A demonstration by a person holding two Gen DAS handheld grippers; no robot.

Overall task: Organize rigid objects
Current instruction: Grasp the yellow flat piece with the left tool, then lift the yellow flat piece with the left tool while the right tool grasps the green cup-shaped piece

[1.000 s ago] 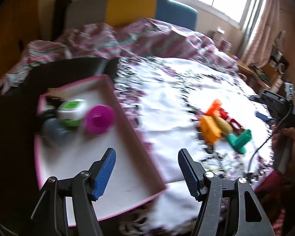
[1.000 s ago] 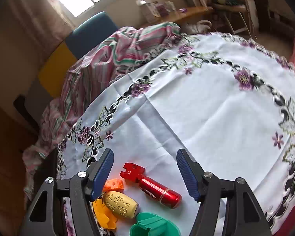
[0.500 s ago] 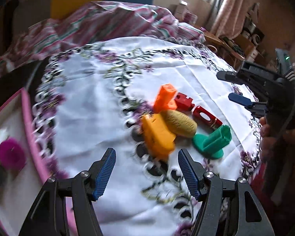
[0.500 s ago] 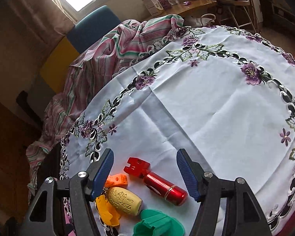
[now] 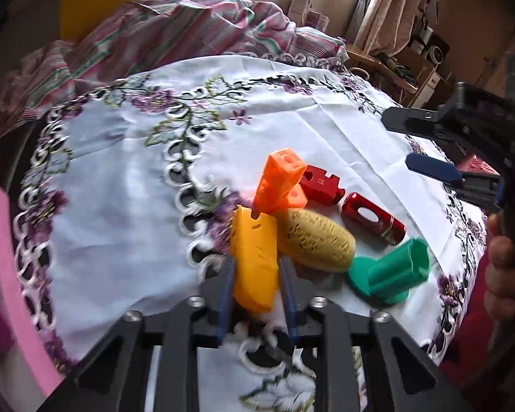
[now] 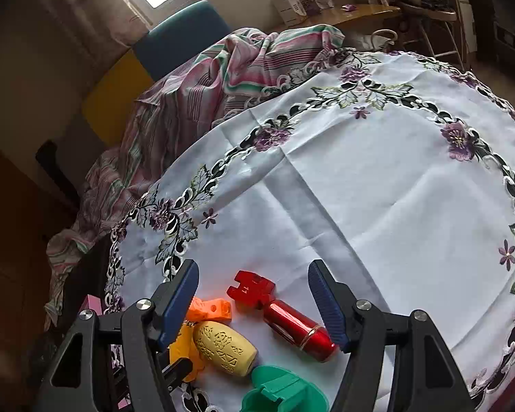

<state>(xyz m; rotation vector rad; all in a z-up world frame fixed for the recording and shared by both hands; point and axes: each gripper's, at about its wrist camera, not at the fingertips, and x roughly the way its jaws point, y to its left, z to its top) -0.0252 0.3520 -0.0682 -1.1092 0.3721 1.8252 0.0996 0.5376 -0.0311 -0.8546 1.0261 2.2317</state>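
**Left gripper clamped on the yellow-orange piece**

At lower centre of the left wrist view, the left gripper (image 5: 255,295) pinched the yellow-orange plastic wedge-shaped piece (image 5: 255,257) between its blue pads, on the white embroidered tablecloth (image 5: 120,206). At lower centre of the right wrist view, the right gripper (image 6: 254,305) stood spread, empty, above the red metallic cylinder (image 6: 298,329).

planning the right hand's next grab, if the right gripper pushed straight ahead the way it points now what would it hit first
Most likely the red cylinder, which lies between the right gripper's open fingers; depth is hard to judge.
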